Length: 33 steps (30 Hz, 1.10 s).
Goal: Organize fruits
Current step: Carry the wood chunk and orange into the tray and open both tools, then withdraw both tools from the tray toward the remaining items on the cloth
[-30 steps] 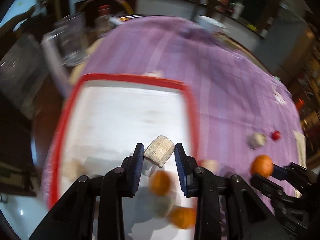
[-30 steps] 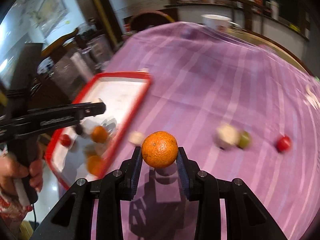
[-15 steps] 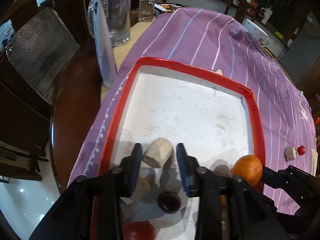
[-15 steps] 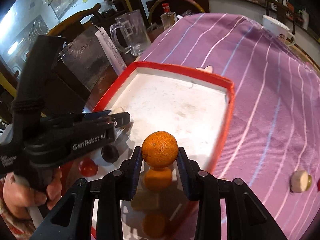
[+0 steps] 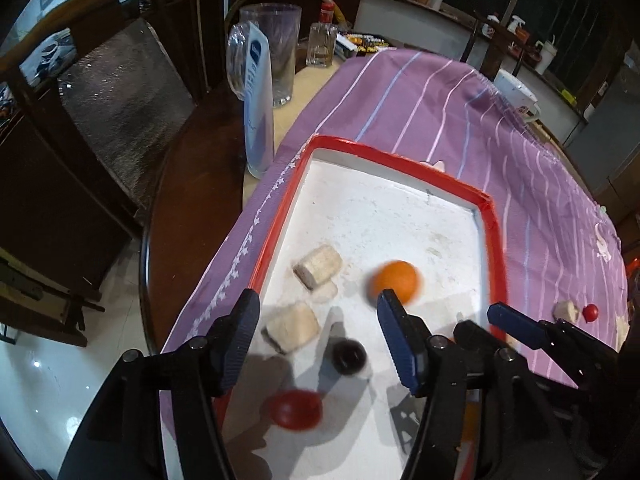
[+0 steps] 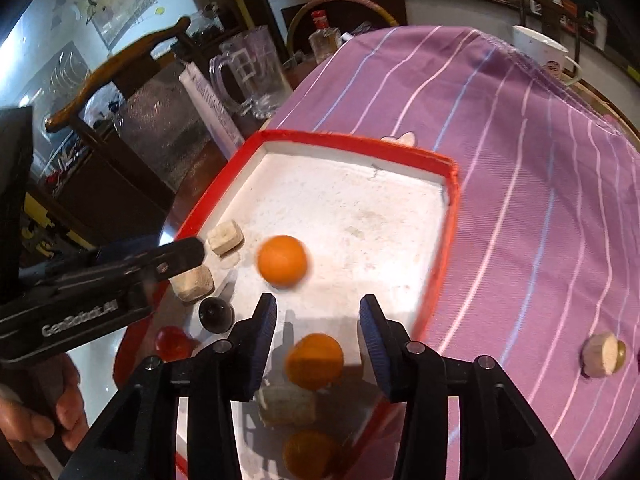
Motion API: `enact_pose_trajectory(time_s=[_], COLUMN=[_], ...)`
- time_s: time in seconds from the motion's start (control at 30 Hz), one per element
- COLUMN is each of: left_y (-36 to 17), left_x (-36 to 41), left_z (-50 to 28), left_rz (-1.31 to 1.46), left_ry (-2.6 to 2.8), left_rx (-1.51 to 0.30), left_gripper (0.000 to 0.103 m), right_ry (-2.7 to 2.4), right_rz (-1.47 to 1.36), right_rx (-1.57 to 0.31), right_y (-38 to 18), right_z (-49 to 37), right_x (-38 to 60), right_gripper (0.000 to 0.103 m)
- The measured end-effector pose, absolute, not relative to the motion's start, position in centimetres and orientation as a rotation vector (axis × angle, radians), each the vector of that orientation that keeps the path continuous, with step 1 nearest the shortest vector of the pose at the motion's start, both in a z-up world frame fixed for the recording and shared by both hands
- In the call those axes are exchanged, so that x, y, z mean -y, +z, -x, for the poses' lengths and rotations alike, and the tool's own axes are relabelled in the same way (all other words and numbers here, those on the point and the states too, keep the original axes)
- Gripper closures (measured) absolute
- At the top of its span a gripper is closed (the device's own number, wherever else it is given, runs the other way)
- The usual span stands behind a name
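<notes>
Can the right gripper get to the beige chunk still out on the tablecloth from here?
Probably yes. The right gripper is open and empty above the tray, and the beige chunk lies on bare purple cloth to its right, with only a small greenish piece touching behind it.

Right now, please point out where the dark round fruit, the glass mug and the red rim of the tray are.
dark round fruit (image 6: 216,314), right wrist view, centre of its top.
glass mug (image 5: 276,52), left wrist view, middle of its wall.
tray (image 6: 352,141), right wrist view, far red rim.
</notes>
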<state>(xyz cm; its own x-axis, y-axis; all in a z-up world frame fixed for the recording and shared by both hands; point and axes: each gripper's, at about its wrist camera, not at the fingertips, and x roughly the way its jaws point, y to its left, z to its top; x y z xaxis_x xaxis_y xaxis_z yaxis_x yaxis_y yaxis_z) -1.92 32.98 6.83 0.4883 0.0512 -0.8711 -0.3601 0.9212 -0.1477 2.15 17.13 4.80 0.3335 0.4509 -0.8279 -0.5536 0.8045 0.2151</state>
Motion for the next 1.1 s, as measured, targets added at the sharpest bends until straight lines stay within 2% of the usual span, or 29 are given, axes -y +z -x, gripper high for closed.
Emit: enact_pose_trajectory(time_s=[0.23,0.73,0.9,1.1], left_y=[9.9,14.4,15.9,16.0], left_x=[-29.0,-14.7,-11.4,-9.3], left_z=[4.8,8.1,8.8,8.7], left_rz=[0.264,0.029,-0.034,-0.054], left_ry=[0.257,0.132,0.129,0.127], left_rx=[-0.986,-0.923,-0.884,-0.887], left_gripper=[0.037,0.034,0.030,0.029], right_ry=[0.610,0.425,0.415,0.412], right_rz=[0.021,-0.081,-0.083,-0.083], right_rx=[-1.001,-0.973,-0.940,-0.926], right_y=[6.9,8.6,9.8,10.3], right_z=[0.1,5.6,6.2,6.4], right_x=[-12.5,0.8,3.1,4.7], right_gripper=[0.055,0.054,0.054,0.054])
